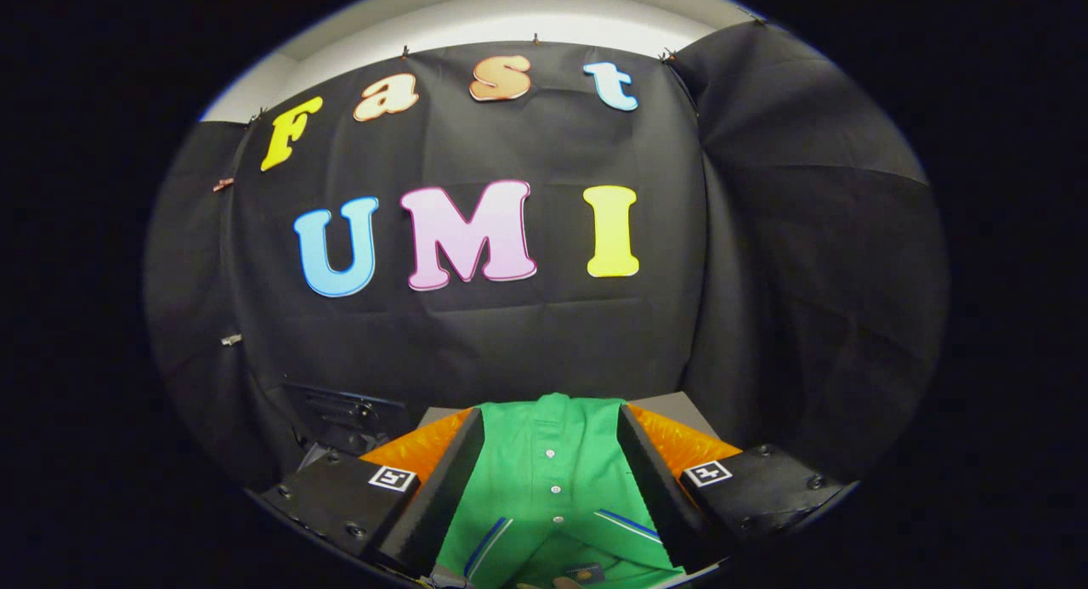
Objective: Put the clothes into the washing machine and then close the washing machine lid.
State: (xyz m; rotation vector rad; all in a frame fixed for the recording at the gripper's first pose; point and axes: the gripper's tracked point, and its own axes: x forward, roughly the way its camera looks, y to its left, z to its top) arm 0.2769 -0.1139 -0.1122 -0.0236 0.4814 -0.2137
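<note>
A green polo shirt (552,487) with white buttons and a blue-and-white striped collar lies spread out flat beneath me. It fills the gap between my two fingers and reaches just past their tips. My gripper (551,415) is open, with the fingers (442,487) wide apart on either side of the shirt's button placket. Neither finger presses on the cloth. The shirt's lower part is hidden under the gripper body.
A grey surface (676,406) shows beyond the right fingertip, with the shirt on it. A dark boxy object (340,410) stands low at the left against the black cloth wall (510,342), its details too dim to make out.
</note>
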